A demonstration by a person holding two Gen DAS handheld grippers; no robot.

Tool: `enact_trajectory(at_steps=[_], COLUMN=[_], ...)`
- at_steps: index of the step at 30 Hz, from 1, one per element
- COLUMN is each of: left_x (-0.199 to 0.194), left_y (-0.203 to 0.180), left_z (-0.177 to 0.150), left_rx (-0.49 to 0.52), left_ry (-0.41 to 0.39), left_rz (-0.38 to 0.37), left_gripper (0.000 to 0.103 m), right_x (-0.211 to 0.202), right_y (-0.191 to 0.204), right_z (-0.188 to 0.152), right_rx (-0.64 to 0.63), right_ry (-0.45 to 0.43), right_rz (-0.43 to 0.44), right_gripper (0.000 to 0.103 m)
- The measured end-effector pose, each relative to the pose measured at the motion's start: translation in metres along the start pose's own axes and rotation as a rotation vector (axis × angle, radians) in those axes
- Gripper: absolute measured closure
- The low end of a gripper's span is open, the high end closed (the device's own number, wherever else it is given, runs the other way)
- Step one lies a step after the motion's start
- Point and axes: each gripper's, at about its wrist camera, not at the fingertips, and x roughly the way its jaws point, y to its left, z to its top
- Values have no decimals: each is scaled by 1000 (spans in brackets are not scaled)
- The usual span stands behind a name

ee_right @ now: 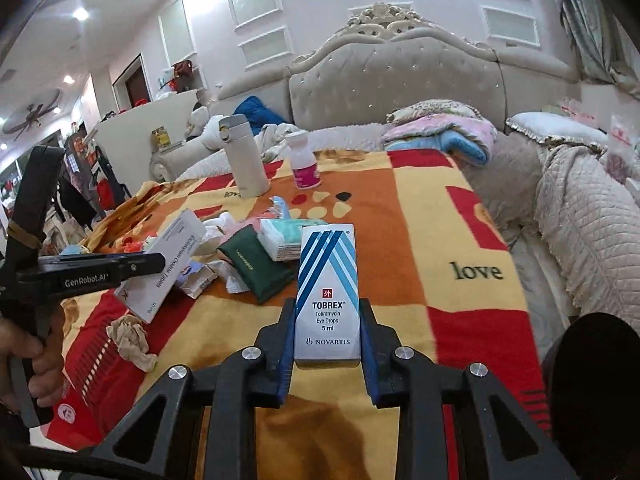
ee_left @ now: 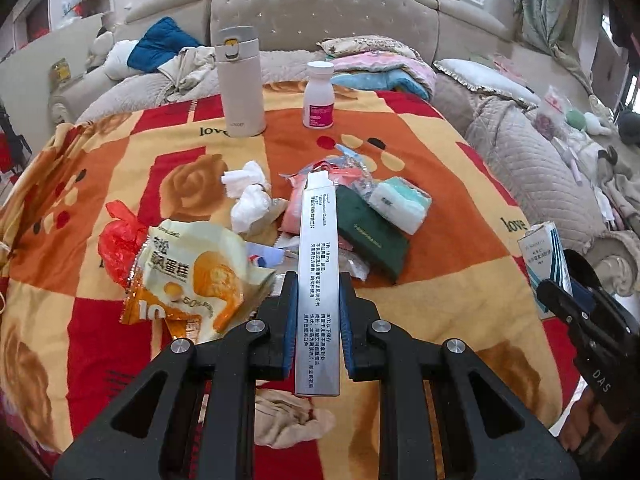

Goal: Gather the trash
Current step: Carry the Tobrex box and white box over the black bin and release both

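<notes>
Both claws were loaded: the left gripper (ee_left: 319, 280) was clamped on a long silver tablet box (ee_left: 319, 280) running up the centre of the left wrist view, and the right gripper (ee_right: 326, 320) was clamped on a blue-striped eye-drop carton (ee_right: 327, 300) at the centre of the right wrist view. The rest of the trash sat on the patterned blanket (ee_left: 440, 160) in a loose pile at mid-frame: a snack wrapper (ee_left: 192, 276) and red plastic bag (ee_left: 118, 236) at left, crumpled tissue (ee_left: 250, 200), a tissue pack (ee_left: 400, 200) and a dark green pouch (ee_left: 372, 236) toward the right. No bin showed in either view, so the drop-off point was unknown. Main risk looked like the silver box: it stuck out well past the pads at both ends, so a quick swing or wrist roll could lever it out or sweep its far end through the pile. The cartons were thin card, so a hard squeeze could crush them and loosen the hold. The thermos (ee_left: 240, 80) and pill bottle (ee_left: 319, 96) stood upright at the upper centre on soft bedding; a bump or a tug on the blanket would likely tip them. With both claws full, nothing was free to catch a drop.
</notes>
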Motion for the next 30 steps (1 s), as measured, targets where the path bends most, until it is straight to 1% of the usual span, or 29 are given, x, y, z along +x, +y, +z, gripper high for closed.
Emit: enact_trajectory(at_steps=[9,15,23,25,30], left_x=[-8,-11,-10,-8,-2], left_y=[-21,-39,-74,-85,-111], left_z=[2,1,3,3,5], left_rx=[39,62,100,109,137], left_ry=[-10,-12,-10,-5,0], left_rz=[43,52,30,19,-10], left_gripper=[87,87,87,87,87], right_x=[-24,-41,-76,-87,-106], right_y=[-22,-44,-91,-108,-146], right_z=[-2,-6,-14,-18,-29], right_rx=[31,70,164,200,303], right_ry=[-48,-66,-101,-112,-113], right_rz=[-30,-67,-165,-208,-277], right_gripper=[76,76,76,76,76])
